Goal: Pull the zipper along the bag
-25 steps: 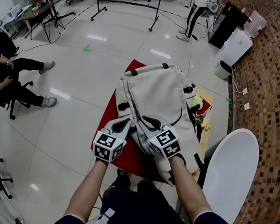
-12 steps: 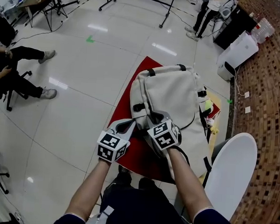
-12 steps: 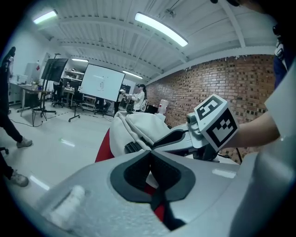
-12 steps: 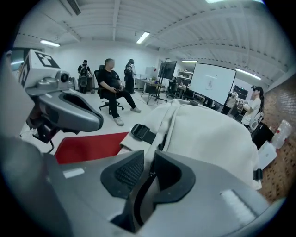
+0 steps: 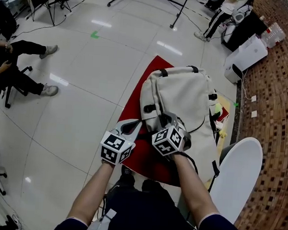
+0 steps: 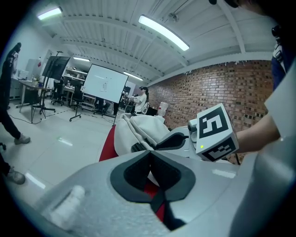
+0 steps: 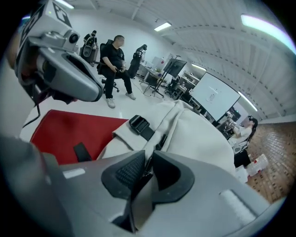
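Both claws have closed in on the bag since the earlier frames: the right claw (image 5: 165, 119) has dropped and tipped nose-down onto the zipper line, and the left claw (image 5: 138, 123) has slid up to the bag's near left corner. The red-topped desk (image 5: 143, 161) carries the cream bag (image 5: 182, 92), which lies flat with its far end pointing away from the person. Its interior is not visible, so its contents cannot be stated. Left claw: jaws fully together, nothing seen between them, tip just beside the bag's edge. Right claw: jaws have just been closing and now appear to pinch the dark zipper pull (image 7: 146, 167) at the near end of the bag. Judgement: the grasp step is finishing, and the pull along the bag is not yet under way.
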